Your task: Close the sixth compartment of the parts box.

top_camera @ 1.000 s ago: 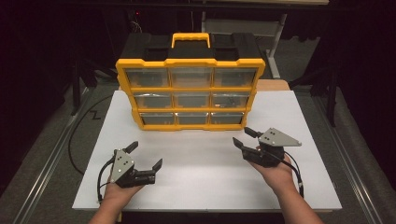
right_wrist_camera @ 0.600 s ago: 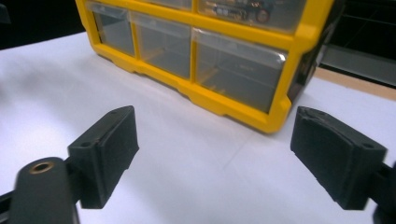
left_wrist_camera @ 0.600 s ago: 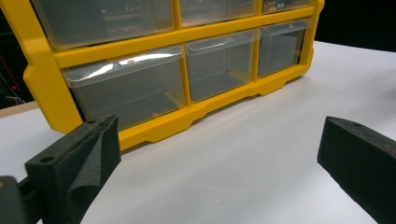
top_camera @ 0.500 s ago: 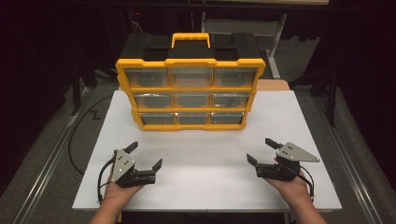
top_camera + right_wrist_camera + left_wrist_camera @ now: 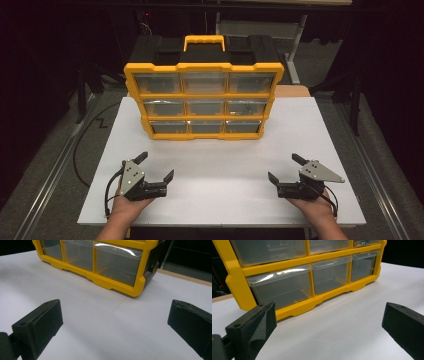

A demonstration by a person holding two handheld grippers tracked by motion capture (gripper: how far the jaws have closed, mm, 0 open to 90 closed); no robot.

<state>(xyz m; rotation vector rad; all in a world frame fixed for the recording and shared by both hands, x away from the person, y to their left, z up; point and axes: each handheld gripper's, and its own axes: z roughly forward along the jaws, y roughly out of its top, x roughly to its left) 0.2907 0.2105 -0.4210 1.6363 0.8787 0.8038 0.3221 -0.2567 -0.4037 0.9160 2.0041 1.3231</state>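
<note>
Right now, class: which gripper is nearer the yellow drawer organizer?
Left, slightly. The left gripper rests below the organizer's lower-left corner; the right gripper sits farther out, beyond its lower-right corner. Neither touches it.

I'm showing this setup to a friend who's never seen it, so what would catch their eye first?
The yellow drawer organizer stands out first: it stands upright at the far middle of the white table, black carry handle on top, three rows of clear drawers facing the person. Next come the two hand-held tools near the front edge, the left tool and the right tool, both with jaws wide open and nothing between them, well short of the organizer.
</note>
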